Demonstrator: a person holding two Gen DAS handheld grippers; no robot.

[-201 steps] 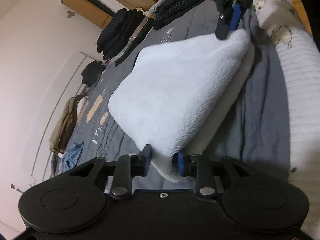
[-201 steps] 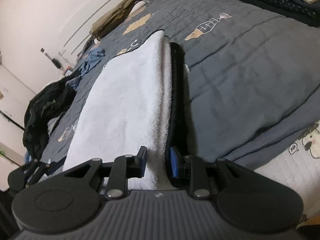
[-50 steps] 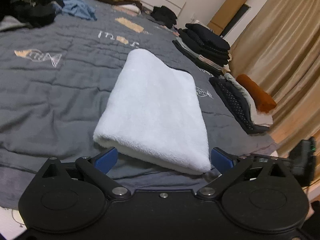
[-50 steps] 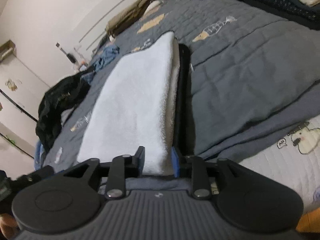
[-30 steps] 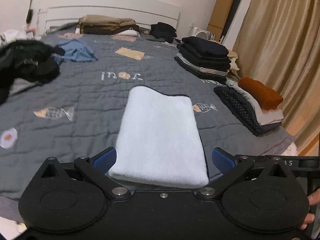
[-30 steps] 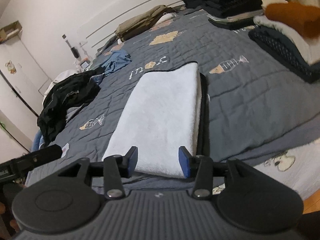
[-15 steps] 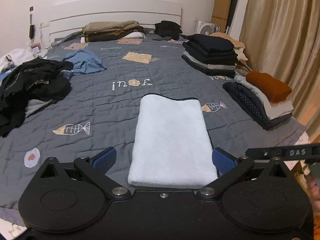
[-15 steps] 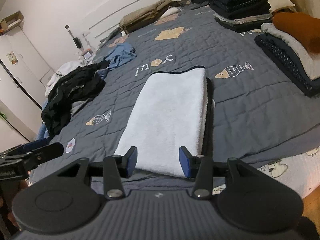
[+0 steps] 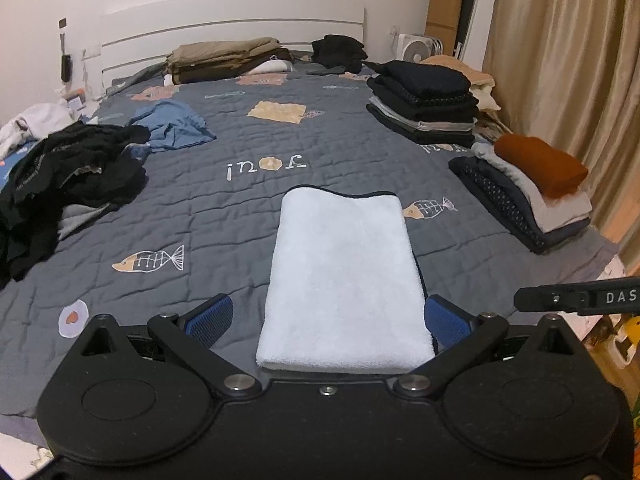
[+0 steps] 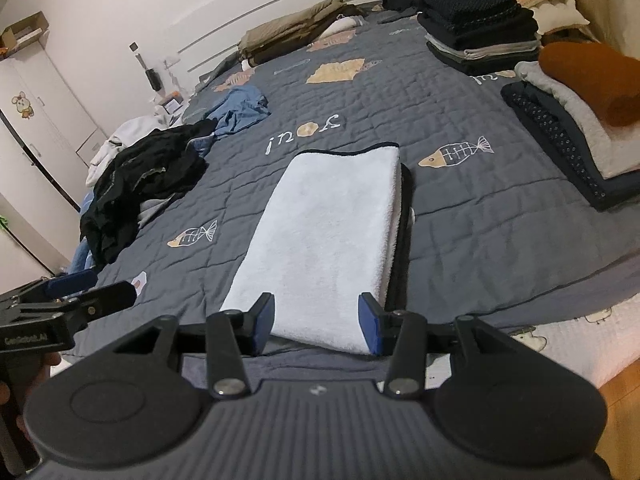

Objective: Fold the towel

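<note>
The white towel [image 9: 342, 280] is lying folded flat on the near middle of the grey bedspread [image 9: 224, 208]. The left gripper [image 9: 327, 316] is hanging above its near edge, jaws spread wide and holding nothing. The right gripper [image 10: 316, 318] is hovering likewise, jaws partly spread and holding nothing.

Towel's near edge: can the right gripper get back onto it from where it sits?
Probably yes. The right gripper hangs open above the folded white towel, whose near edge lies bare on the grey quilt. Nothing lies between them, and the left gripper is off to the side.
</note>
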